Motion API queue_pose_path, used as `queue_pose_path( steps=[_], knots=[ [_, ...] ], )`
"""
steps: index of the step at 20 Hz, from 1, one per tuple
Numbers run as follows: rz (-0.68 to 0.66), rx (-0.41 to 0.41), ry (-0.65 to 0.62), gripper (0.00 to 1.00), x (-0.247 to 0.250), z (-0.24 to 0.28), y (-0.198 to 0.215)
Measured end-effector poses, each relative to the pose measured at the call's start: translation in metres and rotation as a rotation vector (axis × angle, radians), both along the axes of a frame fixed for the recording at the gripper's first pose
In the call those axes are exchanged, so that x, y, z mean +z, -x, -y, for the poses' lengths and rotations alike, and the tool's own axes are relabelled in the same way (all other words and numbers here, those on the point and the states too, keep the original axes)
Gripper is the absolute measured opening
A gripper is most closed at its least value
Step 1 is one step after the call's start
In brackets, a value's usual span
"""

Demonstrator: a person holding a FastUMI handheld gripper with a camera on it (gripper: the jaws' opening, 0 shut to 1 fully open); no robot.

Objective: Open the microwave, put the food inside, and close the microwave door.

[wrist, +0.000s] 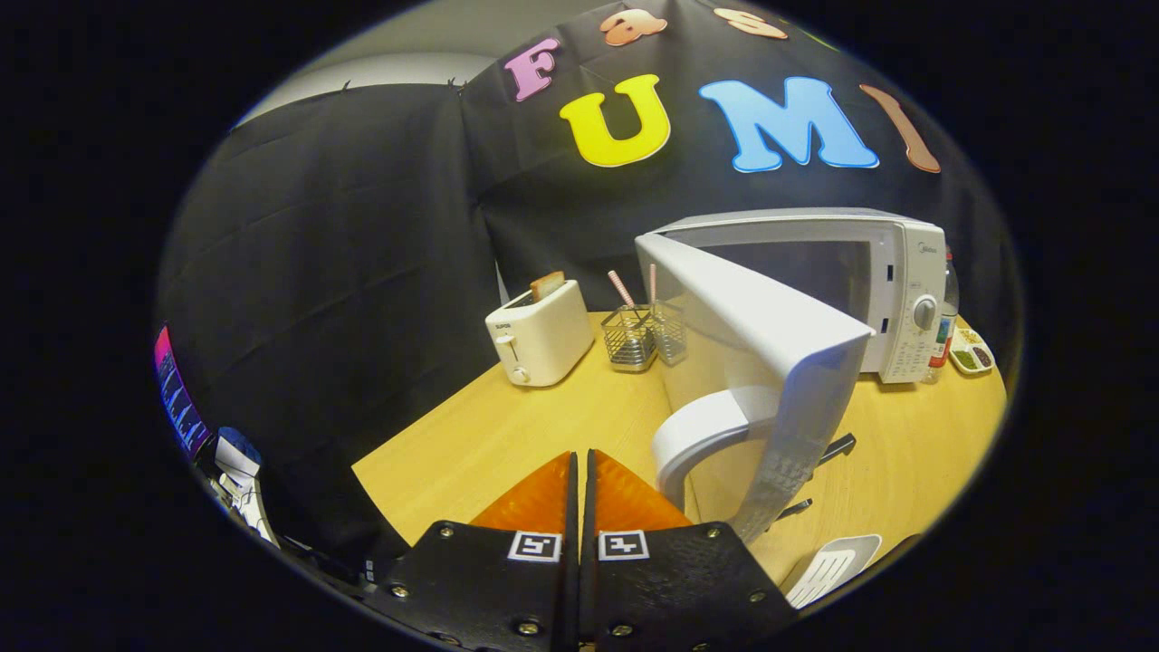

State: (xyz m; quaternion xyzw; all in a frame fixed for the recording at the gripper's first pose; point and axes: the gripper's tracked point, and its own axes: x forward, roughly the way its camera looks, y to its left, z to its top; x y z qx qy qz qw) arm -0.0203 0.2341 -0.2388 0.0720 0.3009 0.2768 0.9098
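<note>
The white microwave (869,281) stands at the back right of the wooden table (489,444). Its door (770,362) is swung wide open toward me, edge-on, with the curved handle (702,430) just ahead and right of my fingertips. My gripper (581,462) is shut, its two fingers pressed together with nothing between them, a little left of the door handle. The microwave's cavity is partly hidden behind the door. I cannot make out the food to go inside.
A white toaster (541,337) with a slice of bread stands at the back left. A wire caddy (645,335) with straws sits between toaster and microwave. A small snack tray (971,351) and a bottle (945,317) stand right of the microwave. A white slotted spatula (828,569) lies near the front right.
</note>
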Motion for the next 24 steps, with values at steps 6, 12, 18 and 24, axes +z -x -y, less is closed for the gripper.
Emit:
queue_pose_path(
  steps=[6, 12, 18, 24],
  knots=[
    [0.001, -0.094, 0.015, 0.01, -0.004, 0.048, -0.037],
    [0.016, -0.169, 0.036, 0.01, -0.004, 0.093, -0.081],
    [0.057, -0.238, 0.070, 0.01, -0.002, 0.133, -0.129],
    [0.082, -0.331, 0.081, 0.01, 0.001, 0.158, -0.181]
  ],
)
